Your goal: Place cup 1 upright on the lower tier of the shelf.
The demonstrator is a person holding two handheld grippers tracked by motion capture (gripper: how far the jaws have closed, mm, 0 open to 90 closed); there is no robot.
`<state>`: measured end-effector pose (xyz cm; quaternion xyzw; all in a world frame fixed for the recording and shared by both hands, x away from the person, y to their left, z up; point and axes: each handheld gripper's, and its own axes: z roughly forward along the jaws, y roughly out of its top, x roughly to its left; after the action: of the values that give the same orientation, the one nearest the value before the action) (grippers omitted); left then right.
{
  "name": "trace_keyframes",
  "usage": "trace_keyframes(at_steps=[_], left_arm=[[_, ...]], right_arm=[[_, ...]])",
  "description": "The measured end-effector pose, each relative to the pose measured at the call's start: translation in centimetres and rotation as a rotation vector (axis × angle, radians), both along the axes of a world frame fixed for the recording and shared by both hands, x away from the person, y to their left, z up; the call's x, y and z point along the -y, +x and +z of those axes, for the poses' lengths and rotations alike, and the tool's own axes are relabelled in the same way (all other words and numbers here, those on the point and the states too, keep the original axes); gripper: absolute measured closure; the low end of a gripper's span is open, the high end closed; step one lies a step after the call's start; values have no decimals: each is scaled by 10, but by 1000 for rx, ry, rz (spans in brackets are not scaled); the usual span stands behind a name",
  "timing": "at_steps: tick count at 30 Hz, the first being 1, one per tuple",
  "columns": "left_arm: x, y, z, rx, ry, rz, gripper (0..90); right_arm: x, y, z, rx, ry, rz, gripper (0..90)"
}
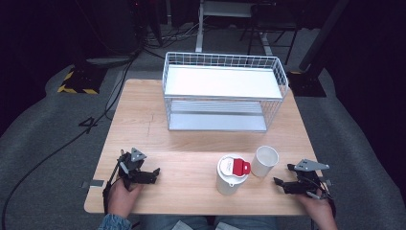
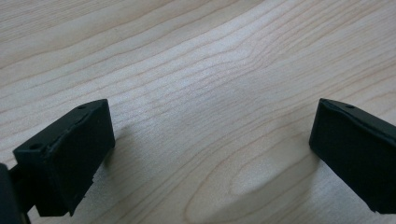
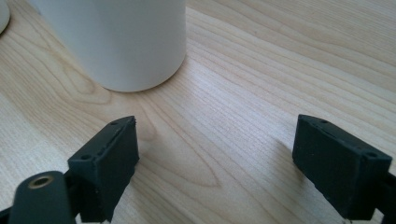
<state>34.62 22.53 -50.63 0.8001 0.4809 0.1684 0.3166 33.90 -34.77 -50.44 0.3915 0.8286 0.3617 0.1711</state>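
Right gripper [image 1: 282, 178] (agape) — beside cup [image 1: 264, 161]

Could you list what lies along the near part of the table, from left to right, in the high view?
Left gripper → lidded cup → open cup → right gripper.

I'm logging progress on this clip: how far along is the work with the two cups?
Nothing looks done yet: the lidded cup and the open white cup stand side by side on the table, and the wire rack holds nothing. The right gripper sits open near the open cup, the left gripper open over bare wood. Grasping and moving remain.
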Motion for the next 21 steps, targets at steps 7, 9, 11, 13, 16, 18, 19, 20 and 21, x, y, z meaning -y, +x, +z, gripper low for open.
trace_keyframes(at_steps=[7,9,11,13,16,18,19,20,21], left_arm=[[0,1,0,-2,7,3,6],[0,1,0,-2,6,3,5],[0,1,0,-2,6,3,6],[0,1,0,-2,7,3,6],[0,1,0,-2,6,3,5],[0,1,0,-2,7,3,6],[0,1,0,-2,6,3,5],[0,1,0,-2,6,3,6],[0,1,0,-2,6,3,6]], right_arm=[[1,-2,0,0,2,0,148],[1,-2,0,0,1,0,143],[1,-2,0,0,0,4,140],[1,-2,0,0,0,4,140],[1,-2,0,0,-1,4,140],[1,-2,0,0,0,4,140],[1,-2,0,0,1,2,140],[1,-2,0,0,1,2,140],[1,-2,0,0,1,2,140]])
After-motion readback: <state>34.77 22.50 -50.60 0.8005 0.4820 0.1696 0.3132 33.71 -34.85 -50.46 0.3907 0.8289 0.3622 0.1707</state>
